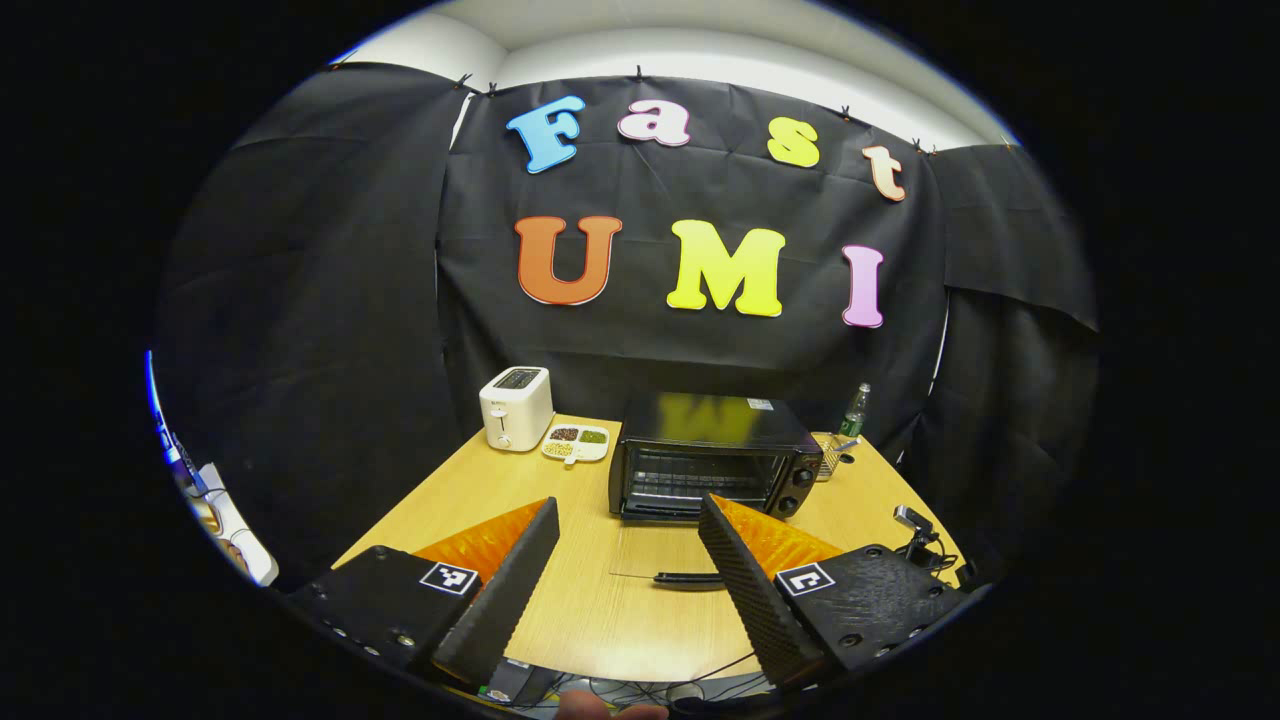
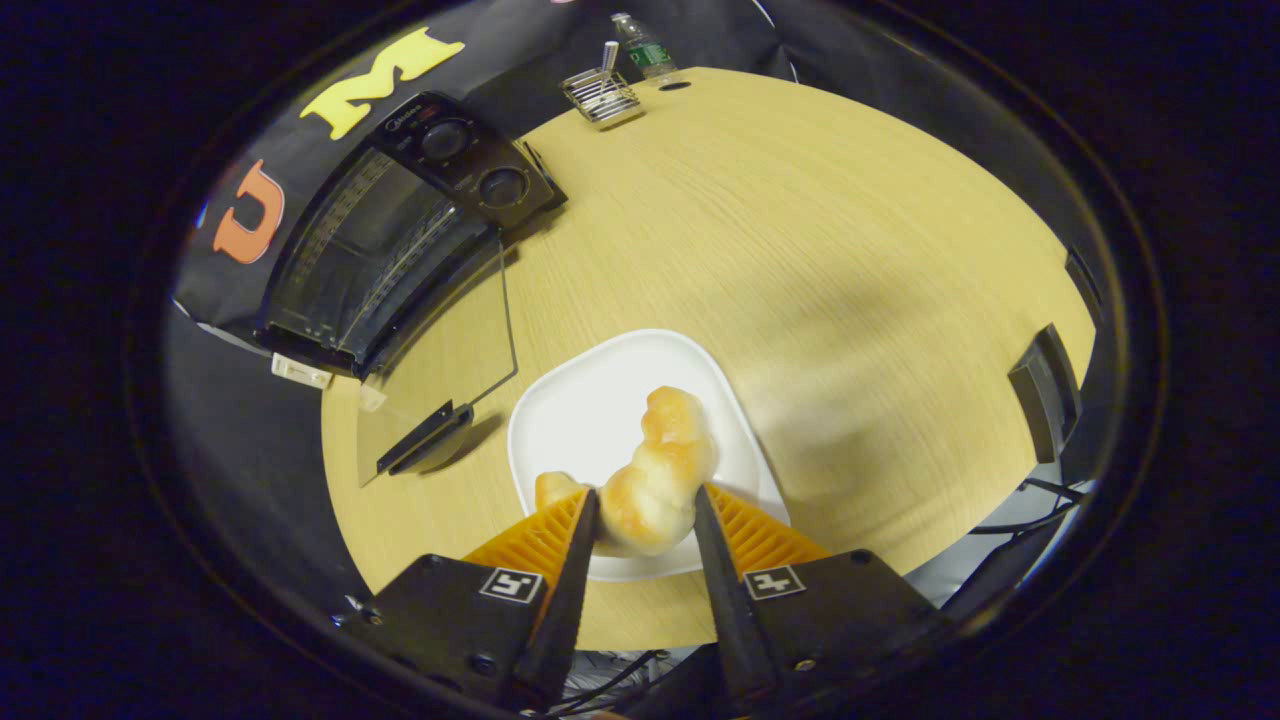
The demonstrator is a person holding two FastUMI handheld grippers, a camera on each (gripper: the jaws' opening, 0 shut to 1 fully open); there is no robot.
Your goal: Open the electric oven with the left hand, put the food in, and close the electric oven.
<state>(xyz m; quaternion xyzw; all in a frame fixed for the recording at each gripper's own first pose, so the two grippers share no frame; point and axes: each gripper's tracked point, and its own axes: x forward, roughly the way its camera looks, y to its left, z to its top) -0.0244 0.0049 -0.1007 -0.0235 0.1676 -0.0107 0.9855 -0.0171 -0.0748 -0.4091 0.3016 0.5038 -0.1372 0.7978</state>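
1. The left hand-held gripper (image 1: 625, 540) is held above the near edge of the bench (image 1: 590, 620), its two fingers spread wide apart with nothing between them.
2. In the left gripper view, the black electric oven (image 1: 712, 455) is seen straight ahead, standing toward the back of the bench. Its glass door (image 1: 665, 560) is folded fully down and lies flat on the wood in front of it, with the dark door handle (image 1: 688, 579) at the near edge.
3. The rack inside the open oven is visible, and two round knobs (image 1: 796, 490) are set on the oven's right side.
4. The right hand-held gripper (image 2: 645, 510) is clamped on the bread roll (image 2: 655, 480): both fingers are pressed against the near end of the roll.
5. The roll, golden and twisted, is seen over a white plate (image 2: 590, 400); whether it rests on the plate or is lifted just clear cannot be told.
6. In the right gripper view, the plate is placed near the front of the bench, just beside the lowered oven door (image 2: 440, 370), with the oven (image 2: 390, 230) beyond it.
7. A white toaster (image 1: 516, 407) is stood at the back left of the bench, and a small divided dish (image 1: 576, 442) is placed just beside it.
8. A wire basket (image 2: 600, 95) and a green bottle (image 2: 645, 50) are stood at the far edge, near the oven's knob side.
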